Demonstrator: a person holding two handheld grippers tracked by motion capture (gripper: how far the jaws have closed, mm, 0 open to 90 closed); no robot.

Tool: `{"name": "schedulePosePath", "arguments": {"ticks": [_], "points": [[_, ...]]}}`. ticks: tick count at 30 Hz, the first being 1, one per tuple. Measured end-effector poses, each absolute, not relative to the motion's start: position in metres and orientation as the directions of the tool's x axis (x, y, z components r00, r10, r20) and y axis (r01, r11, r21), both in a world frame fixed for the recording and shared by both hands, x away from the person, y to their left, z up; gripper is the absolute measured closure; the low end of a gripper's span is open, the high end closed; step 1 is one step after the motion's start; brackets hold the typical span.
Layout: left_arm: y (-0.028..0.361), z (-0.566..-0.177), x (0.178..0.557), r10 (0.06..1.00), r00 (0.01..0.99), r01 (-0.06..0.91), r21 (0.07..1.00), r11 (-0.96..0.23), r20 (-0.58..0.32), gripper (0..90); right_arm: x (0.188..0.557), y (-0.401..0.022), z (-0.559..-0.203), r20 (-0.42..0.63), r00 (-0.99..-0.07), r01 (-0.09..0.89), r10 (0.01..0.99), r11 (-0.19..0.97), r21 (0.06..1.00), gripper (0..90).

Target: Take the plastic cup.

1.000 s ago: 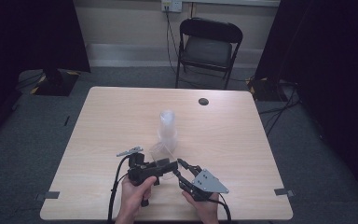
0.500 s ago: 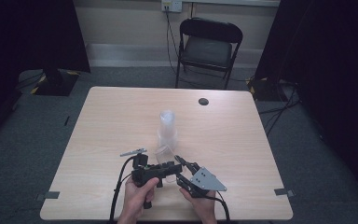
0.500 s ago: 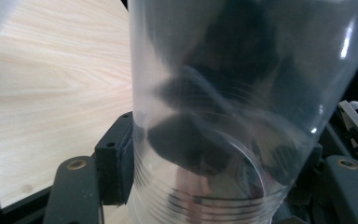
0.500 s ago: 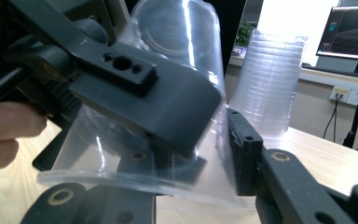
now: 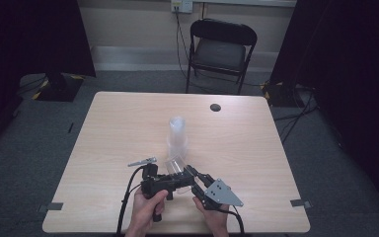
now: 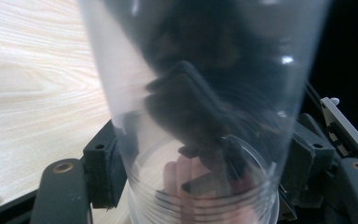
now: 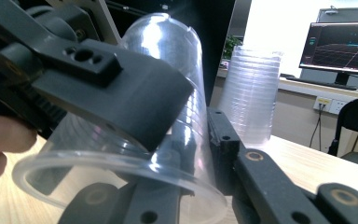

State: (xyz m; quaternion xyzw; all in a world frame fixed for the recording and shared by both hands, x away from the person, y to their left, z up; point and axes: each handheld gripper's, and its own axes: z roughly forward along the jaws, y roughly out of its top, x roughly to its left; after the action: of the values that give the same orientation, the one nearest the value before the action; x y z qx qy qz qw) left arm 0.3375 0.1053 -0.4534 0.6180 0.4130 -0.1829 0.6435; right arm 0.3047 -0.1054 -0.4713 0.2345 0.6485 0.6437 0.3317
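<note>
A stack of clear plastic cups [image 5: 177, 132] stands upright near the table's middle. One single clear cup [image 5: 175, 164] is held tilted just in front of it, between both grippers. My left gripper [image 5: 180, 174] is shut on this cup; in the left gripper view its jaws press the cup [image 6: 205, 70] from both sides. My right gripper [image 5: 193, 173] meets the cup from the right. In the right gripper view its jaws [image 7: 198, 149] pinch the cup [image 7: 168, 51] wall near the rim, and the stack [image 7: 254, 93] rises behind.
The wooden table [image 5: 118, 123] carries a small black round disc [image 5: 215, 107] near its far edge. A black folding chair [image 5: 222, 49] stands beyond the table. A monitor [image 7: 342, 46] glows at the far right of the right gripper view.
Both grippers and the single cup have drawn a little toward the near edge, away from the stack. The stack has not moved.
</note>
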Motion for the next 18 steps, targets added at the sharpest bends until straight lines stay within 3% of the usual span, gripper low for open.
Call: {"name": "schedulePosePath", "arguments": {"ticks": [8, 18], "points": [[0.1083, -0.4519, 0.3363, 0.304, 0.616, 0.716, 0.678, 0.169, -0.727, 21.7, 0.3035, -0.1068, -0.4706, -0.135, -0.668, -0.135, 0.732, 0.059, 0.989, 88.2], [0.1148, -0.4494, 0.3357, 0.302, 0.632, 0.697, 0.694, 0.180, -0.713, 19.6, 0.3046, -0.1122, -0.4699, -0.114, -0.651, -0.114, 0.751, 0.053, 0.992, 89.6]]}}
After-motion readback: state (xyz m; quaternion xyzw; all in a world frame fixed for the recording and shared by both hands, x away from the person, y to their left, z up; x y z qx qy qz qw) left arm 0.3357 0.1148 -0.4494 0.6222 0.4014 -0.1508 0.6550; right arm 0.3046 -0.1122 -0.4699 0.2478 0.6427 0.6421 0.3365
